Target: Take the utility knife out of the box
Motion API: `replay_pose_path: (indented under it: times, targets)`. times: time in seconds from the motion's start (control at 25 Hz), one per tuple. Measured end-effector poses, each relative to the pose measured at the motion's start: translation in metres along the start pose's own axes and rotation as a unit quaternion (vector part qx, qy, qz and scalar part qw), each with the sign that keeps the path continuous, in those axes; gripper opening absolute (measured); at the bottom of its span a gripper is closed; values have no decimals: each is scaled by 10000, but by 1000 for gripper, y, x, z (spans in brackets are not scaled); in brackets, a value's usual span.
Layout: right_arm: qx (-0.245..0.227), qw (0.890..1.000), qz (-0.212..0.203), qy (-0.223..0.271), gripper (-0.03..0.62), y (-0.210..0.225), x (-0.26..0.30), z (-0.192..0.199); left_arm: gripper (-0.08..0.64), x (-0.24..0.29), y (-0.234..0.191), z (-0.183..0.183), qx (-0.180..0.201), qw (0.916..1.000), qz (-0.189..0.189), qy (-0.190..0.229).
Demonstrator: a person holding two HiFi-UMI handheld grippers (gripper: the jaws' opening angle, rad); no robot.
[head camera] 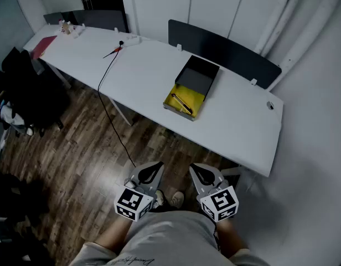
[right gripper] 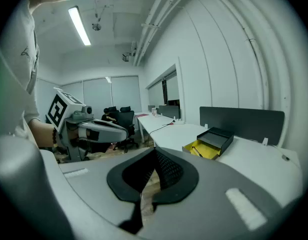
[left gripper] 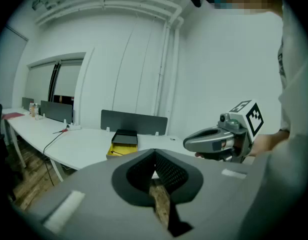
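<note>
**A:** Two grippers are held low, close to the body. Why there?

**B:** The reach is judged not yet begun. The left gripper (head camera: pixel 158 164) and the right gripper (head camera: pixel 194 167) are carried side by side over the wooden floor (head camera: pixel 87 143), well apart from the table (head camera: pixel 237 121), and are tipped slightly downward. The jaws of each are pressed together, and nothing is pinched in either.

**A:** Where is the utility knife to be found?

**B:** The utility knife (head camera: pixel 181 103) is seen inside the box (head camera: pixel 197 76), laid slantwise on the yellow lining of the half nearer the person. The rear half is black and nothing is seen in it. Whether that half is a lid or a sleeve cannot be told.

**A:** Why would the box be set like that?

**B:** It is laid flat and open on the white table, close to the near edge, so the knife is exposed from above. No lid is judged to need lifting. The gap to the table must first be closed and one pair of jaws spread. A pinch across the knife's narrow body would then be called for.

**A:** Is anything placed in the way?

**B:** A cable (head camera: pixel 107 73) is trailed across the table's left part and down to the floor — well apart from the box, so no snag is expected.
</note>
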State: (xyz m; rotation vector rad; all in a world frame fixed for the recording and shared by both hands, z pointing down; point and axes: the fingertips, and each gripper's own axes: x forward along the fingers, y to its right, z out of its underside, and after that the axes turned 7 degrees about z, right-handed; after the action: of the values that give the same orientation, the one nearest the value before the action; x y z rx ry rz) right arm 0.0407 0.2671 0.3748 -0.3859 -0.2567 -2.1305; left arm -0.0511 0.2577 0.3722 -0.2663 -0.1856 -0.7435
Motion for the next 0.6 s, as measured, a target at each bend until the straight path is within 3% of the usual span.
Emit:
replay_pose_path:
  times: [0.32, 0.6]
  targets:
    - [40, 10000, -47, 1, 14, -22, 4, -3, 2, -13, -5, -1, -16, 10000, 64, 55]
    - [289, 9993, 205, 135, 15, -22, 10, -10, 2, -19, -11, -4, -9, 9998, 169, 127]
